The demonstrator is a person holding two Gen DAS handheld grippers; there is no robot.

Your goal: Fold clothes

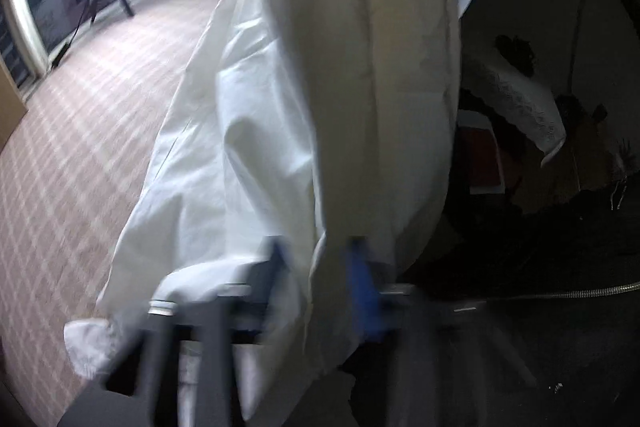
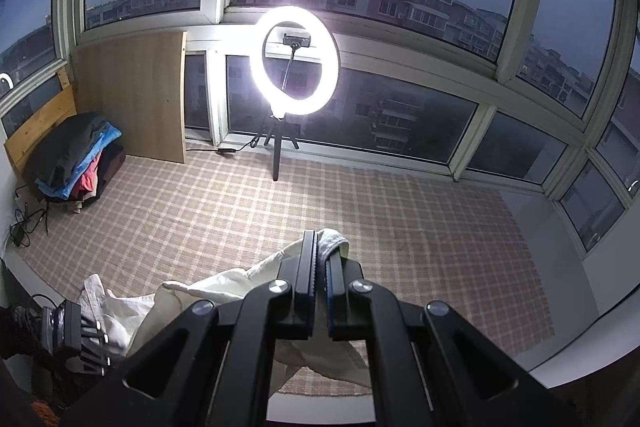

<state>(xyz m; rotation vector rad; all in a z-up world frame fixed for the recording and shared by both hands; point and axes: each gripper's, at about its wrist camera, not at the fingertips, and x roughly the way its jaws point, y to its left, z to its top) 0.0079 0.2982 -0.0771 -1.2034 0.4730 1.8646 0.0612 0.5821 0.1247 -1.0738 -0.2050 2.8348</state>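
Two grippers each pinch one white garment: right gripper with fingers clamped on its edge, left gripper likewise, near one ring light.

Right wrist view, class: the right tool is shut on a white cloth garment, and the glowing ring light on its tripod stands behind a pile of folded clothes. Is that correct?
Not quite. In the right wrist view the right tool is shut on the white cloth garment, but the glowing ring light stands well to the right of the clothes pile, apart from it.
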